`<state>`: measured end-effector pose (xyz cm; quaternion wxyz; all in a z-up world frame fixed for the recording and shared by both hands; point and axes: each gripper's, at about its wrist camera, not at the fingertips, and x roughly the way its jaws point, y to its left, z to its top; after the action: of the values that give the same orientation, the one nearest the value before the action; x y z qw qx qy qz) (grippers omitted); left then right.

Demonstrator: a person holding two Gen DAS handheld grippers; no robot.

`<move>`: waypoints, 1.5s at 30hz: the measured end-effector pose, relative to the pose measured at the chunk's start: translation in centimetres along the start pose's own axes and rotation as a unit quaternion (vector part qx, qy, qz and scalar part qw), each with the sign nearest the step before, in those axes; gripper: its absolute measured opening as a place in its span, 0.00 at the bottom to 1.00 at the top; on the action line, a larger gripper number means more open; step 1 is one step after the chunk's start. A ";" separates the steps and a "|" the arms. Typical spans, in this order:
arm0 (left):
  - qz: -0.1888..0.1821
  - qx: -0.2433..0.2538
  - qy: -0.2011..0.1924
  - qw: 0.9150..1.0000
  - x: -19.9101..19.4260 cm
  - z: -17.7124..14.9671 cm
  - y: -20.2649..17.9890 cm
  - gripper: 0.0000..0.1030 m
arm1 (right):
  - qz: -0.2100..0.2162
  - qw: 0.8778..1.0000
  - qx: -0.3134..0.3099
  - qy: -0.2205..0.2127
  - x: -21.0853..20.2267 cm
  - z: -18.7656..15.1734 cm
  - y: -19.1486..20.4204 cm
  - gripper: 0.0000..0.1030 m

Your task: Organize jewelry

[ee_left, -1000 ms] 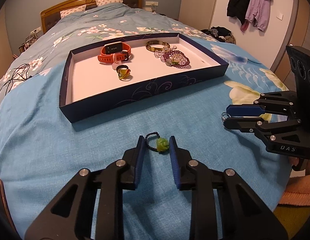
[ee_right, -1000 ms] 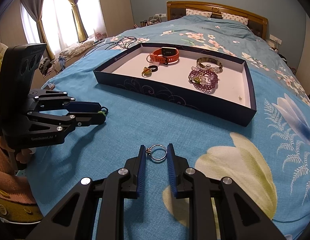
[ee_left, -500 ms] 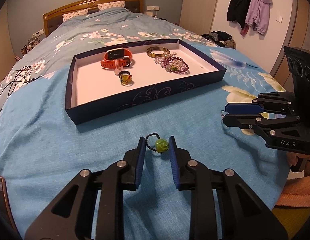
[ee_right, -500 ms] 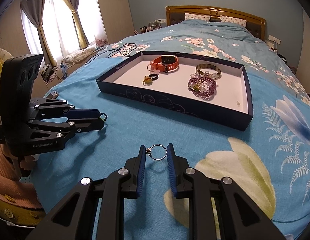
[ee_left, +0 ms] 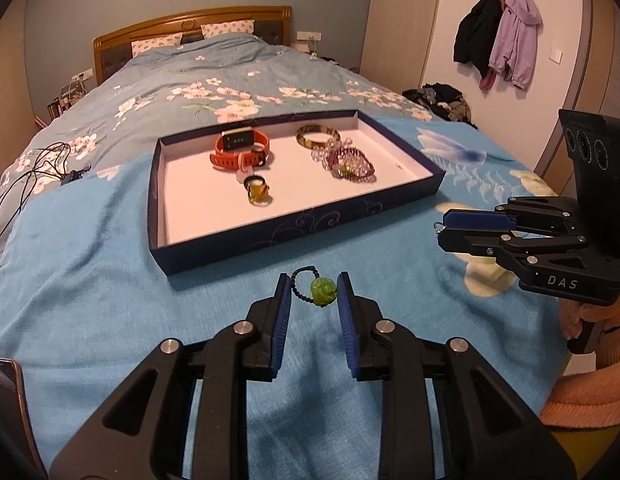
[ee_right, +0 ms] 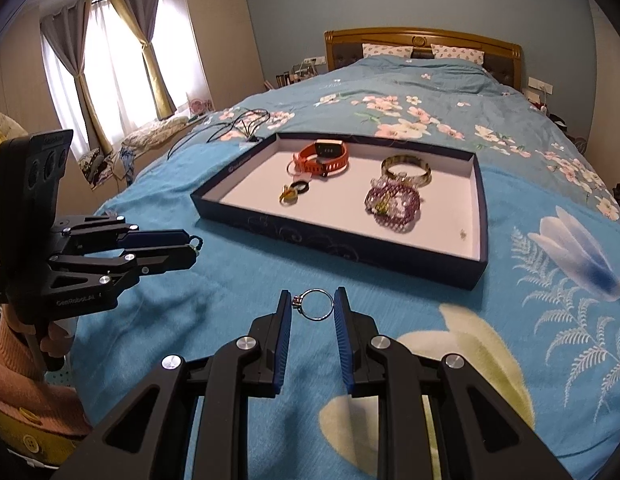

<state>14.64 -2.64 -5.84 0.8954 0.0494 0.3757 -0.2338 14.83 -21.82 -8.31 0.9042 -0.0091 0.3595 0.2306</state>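
Both claws have lifted higher above the bed, the tray [ee_left: 293,236] now lying farther below. Left claw [ee_left: 313,294] pinches the light, dangling green bead ring [ee_left: 324,291]; right claw [ee_right: 312,304] grips the stiff, slippery silver ring [ee_right: 318,304] across its band, both short of the tray.

Green-bead ring [ee_left: 320,290] and silver ring [ee_right: 316,304], apparently gripped.

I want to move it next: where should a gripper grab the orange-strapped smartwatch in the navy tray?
Probably across the orange-strapped smartwatch band's rear curve, coming from above. It lies on edge as a closed loop, and the black ring sits close in front. The navy tray walls block low approaches.
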 end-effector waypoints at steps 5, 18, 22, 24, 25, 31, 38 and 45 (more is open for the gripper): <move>-0.002 -0.002 -0.013 1.000 -0.6 0.6 0.0 0.23 | 0.000 1.000 0.003 -0.017 -0.4 0.8 -0.3 0.19; 0.001 -0.007 -0.037 0.999 -1.1 2.2 0.2 0.23 | 0.009 0.999 0.012 -0.045 -0.6 2.7 -0.9 0.19; 0.002 -0.006 -0.041 0.999 -1.0 2.7 0.2 0.23 | 0.010 0.998 0.015 -0.053 -0.6 3.3 -1.2 0.19; 0.003 -0.007 -0.044 0.999 -0.9 2.9 0.3 0.23 | 0.011 0.998 0.016 -0.057 -0.6 3.6 -1.4 0.19; 0.004 -0.007 -0.044 0.999 -0.9 3.0 0.3 0.23 | 0.010 0.998 0.017 -0.058 -0.7 3.7 -1.5 0.19; 0.005 -0.010 -0.048 0.999 -0.6 3.6 0.6 0.23 | 0.011 0.998 0.023 -0.062 -0.4 4.3 -2.1 0.19; 0.008 -0.014 -0.048 0.999 -0.1 4.3 0.8 0.23 | 0.008 0.997 0.025 -0.067 -0.2 4.8 -2.6 0.19; 0.012 -0.017 -0.046 0.999 0.3 4.8 1.0 0.23 | 0.005 0.997 0.026 -0.070 0.3 5.4 -3.1 0.19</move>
<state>18.45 -3.12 -2.71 0.9152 0.0278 0.3370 -0.2190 19.78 -23.45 -4.94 0.9259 0.0328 0.3013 0.2256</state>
